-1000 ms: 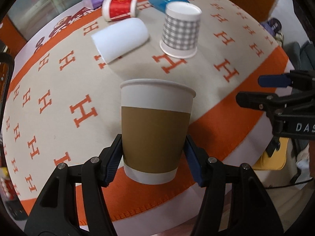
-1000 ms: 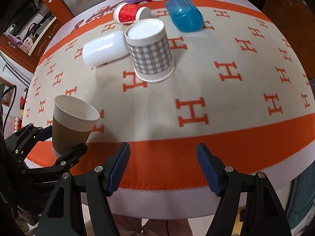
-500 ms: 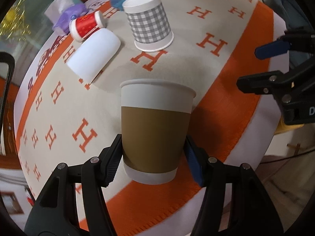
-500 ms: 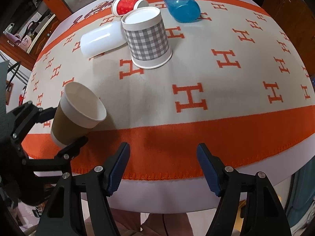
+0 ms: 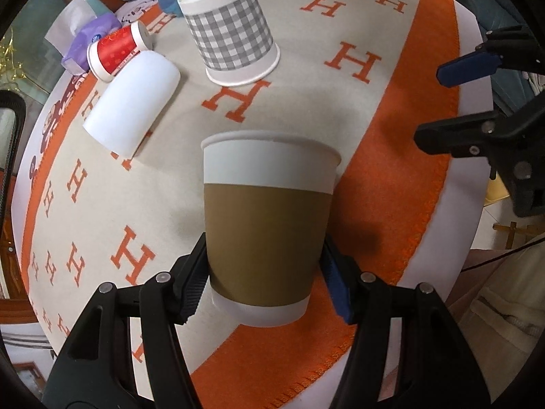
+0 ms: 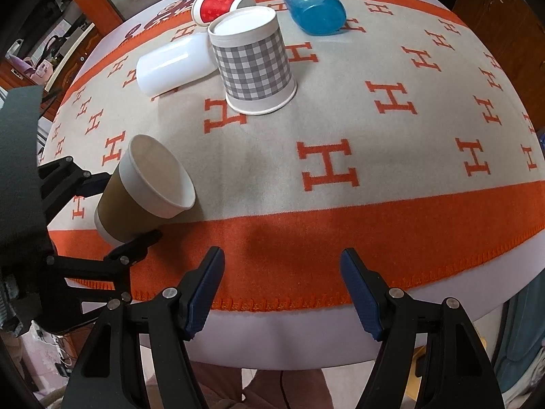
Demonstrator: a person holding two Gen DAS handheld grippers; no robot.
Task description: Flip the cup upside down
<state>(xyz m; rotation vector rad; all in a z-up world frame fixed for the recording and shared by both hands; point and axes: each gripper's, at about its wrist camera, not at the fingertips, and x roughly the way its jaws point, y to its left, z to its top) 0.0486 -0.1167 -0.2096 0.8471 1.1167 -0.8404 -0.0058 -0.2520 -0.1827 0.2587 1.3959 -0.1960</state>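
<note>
My left gripper clamps the brown cup – its base hidden from my right camera – tipped further toward the checked cup than before, above the blanket's orange border, my right gripper spread, empty.

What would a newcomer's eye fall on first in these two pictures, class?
First, the brown-sleeved paper cup, clamped in the left gripper and tipped over, its mouth towards the table's middle. Behind it stands the grey checked cup, already upside down on the orange-and-beige H-patterned cloth. The right gripper hangs open at the near edge, holding nothing.
</note>
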